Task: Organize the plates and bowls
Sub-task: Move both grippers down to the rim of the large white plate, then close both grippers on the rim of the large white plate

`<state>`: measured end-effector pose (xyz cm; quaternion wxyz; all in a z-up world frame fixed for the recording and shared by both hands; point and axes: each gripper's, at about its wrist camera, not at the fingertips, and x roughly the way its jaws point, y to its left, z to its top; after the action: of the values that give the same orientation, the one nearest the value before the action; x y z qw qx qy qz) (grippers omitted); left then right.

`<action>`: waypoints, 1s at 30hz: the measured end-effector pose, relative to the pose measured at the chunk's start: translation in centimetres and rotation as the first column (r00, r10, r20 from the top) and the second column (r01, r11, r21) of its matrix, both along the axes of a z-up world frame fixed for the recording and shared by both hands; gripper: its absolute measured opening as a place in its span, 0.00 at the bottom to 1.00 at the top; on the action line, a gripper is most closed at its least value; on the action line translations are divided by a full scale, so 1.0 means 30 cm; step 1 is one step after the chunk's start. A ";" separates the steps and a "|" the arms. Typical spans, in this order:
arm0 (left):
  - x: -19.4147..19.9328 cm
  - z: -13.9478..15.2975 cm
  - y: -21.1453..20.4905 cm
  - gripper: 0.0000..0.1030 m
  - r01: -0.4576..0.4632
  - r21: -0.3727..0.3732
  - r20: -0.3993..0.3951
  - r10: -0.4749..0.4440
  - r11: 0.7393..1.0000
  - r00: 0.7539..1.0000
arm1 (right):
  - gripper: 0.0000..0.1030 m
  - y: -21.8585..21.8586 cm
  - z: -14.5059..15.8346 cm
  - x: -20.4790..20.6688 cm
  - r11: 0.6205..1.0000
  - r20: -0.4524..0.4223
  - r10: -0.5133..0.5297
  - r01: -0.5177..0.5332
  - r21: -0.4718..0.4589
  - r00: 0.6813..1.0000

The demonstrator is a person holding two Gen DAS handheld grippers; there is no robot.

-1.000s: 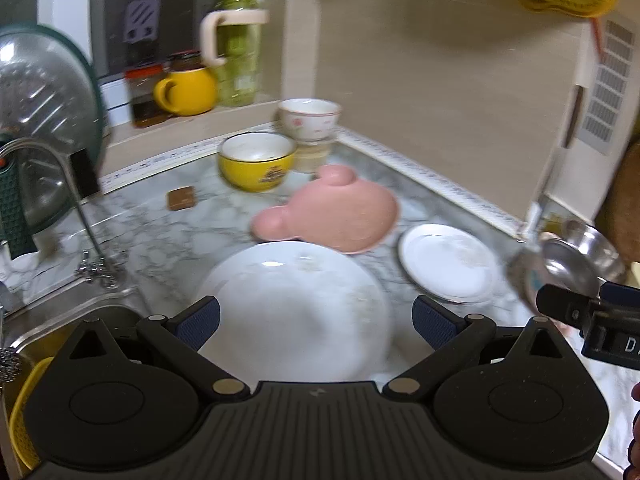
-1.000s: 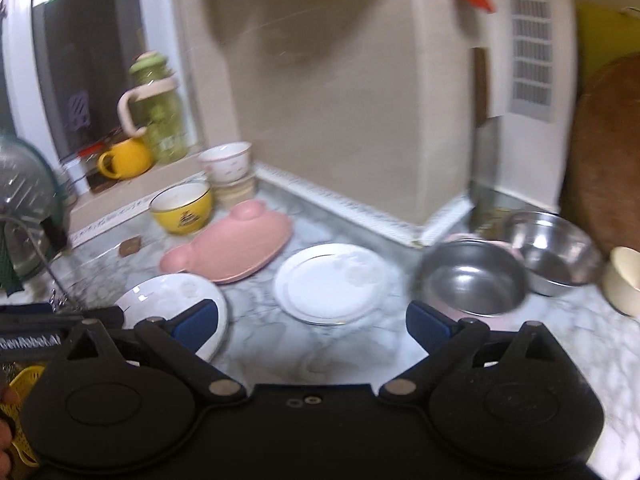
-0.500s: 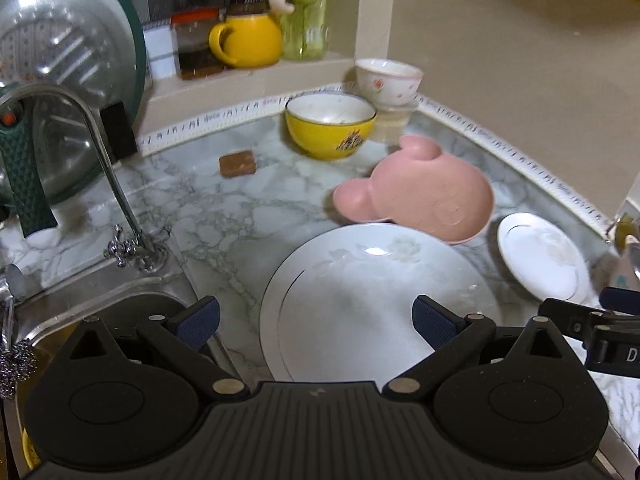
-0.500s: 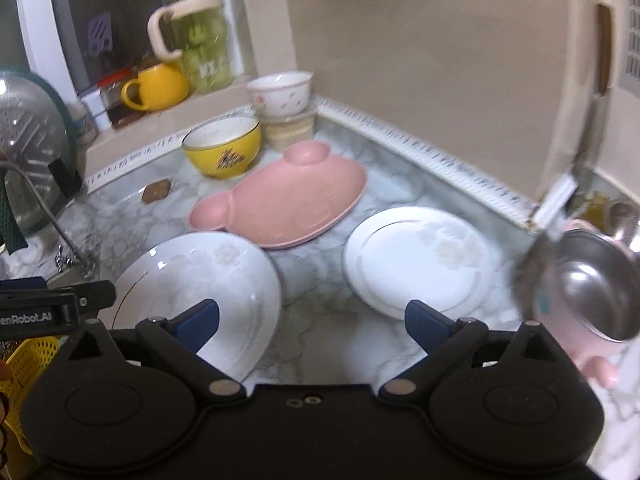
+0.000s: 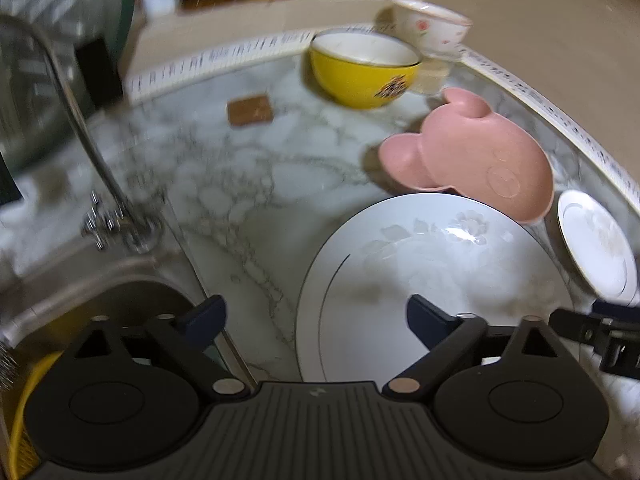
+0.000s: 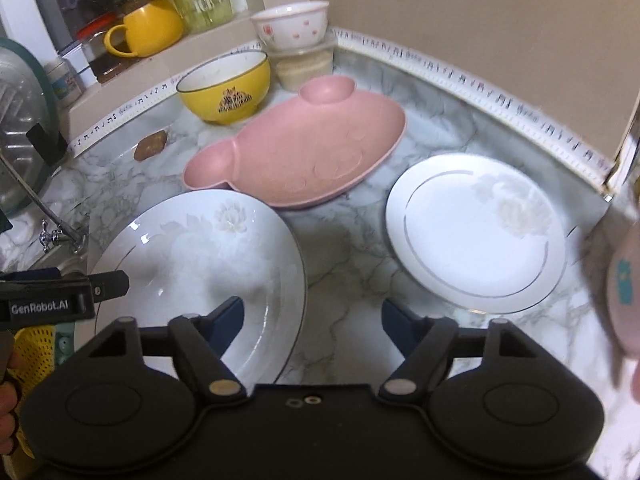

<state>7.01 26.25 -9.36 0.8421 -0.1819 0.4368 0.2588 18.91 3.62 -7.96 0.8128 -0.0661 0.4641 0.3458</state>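
Observation:
A large white plate point(image 5: 432, 272) with a faint flower print lies on the marble counter, closest to me. My left gripper point(image 5: 316, 316) is low over the plate's left rim, with its jaws closing. One finger is over the sink edge, the other over the plate. My right gripper point(image 6: 316, 322) straddles the right rim of the same large white plate point(image 6: 200, 256), its jaws also closing, and no pad presses on the plate. Behind lie a pink bear-shaped plate point(image 6: 304, 156), a small white plate point(image 6: 476, 232), a yellow bowl point(image 6: 224, 88) and a white flowered bowl point(image 6: 290, 26).
A steel sink point(image 5: 100, 304) and faucet point(image 5: 92, 152) are at the left, with a yellow basket in the sink. The flowered bowl sits on a plastic container point(image 6: 306, 64). A yellow mug point(image 6: 148, 30) stands on the ledge. A pink bowl point(image 6: 624, 280) crowds the right edge, and walls close the corner.
Both grippers have dropped and moved in on the large white plate, which now fills the foreground. Both pairs of jaws have narrowed. The steel bowls have left the right wrist view.

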 end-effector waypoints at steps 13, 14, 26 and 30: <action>-0.001 -0.040 0.103 0.38 -0.047 -0.204 0.006 0.050 0.978 0.999 | 0.38 0.003 -0.059 0.043 0.998 -0.149 -0.037 0.043 0.036 0.988; -0.003 -0.042 0.105 0.36 -0.050 -0.217 0.008 0.053 0.975 0.999 | 0.35 0.001 -0.061 0.045 0.998 -0.155 -0.043 0.049 0.037 0.987; -0.003 -0.041 0.101 0.21 -0.027 -0.231 0.008 0.029 0.973 1.000 | 0.14 -0.014 -0.047 0.032 0.994 -0.159 -0.045 0.059 0.088 0.986; -0.008 -0.041 0.098 0.20 -0.013 -0.224 0.008 0.015 0.974 1.000 | 0.10 -0.015 -0.044 0.020 0.994 -0.153 -0.037 0.052 0.092 0.988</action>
<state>6.78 29.19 -10.58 0.8166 -0.2801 0.4577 0.2128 19.52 3.17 -9.28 0.7851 0.0095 0.5085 0.3534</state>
